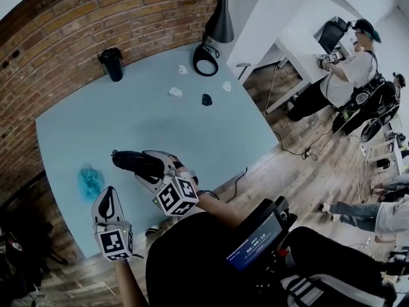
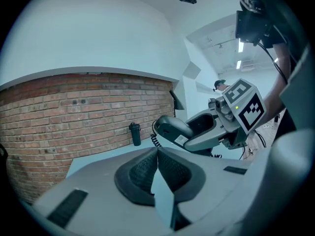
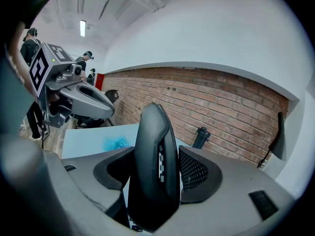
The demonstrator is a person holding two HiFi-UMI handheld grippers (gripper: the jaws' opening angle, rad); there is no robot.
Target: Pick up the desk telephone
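Right hand-held gripper (image 3: 157, 170) pinched the black plastic telephone handset (image 3: 153, 141) above the pale blue surface's (image 1: 160, 126) near edge. The left hand-held gripper (image 2: 157, 156) was pressed together, empty. Likely risk: the handset pivoting or slipping (a long body, narrowly held).

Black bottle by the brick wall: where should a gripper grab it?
Probably round its straight middle, below the cap. The bottle stands upright with the brick wall close behind, so come in level from the open table side, jaws either side.
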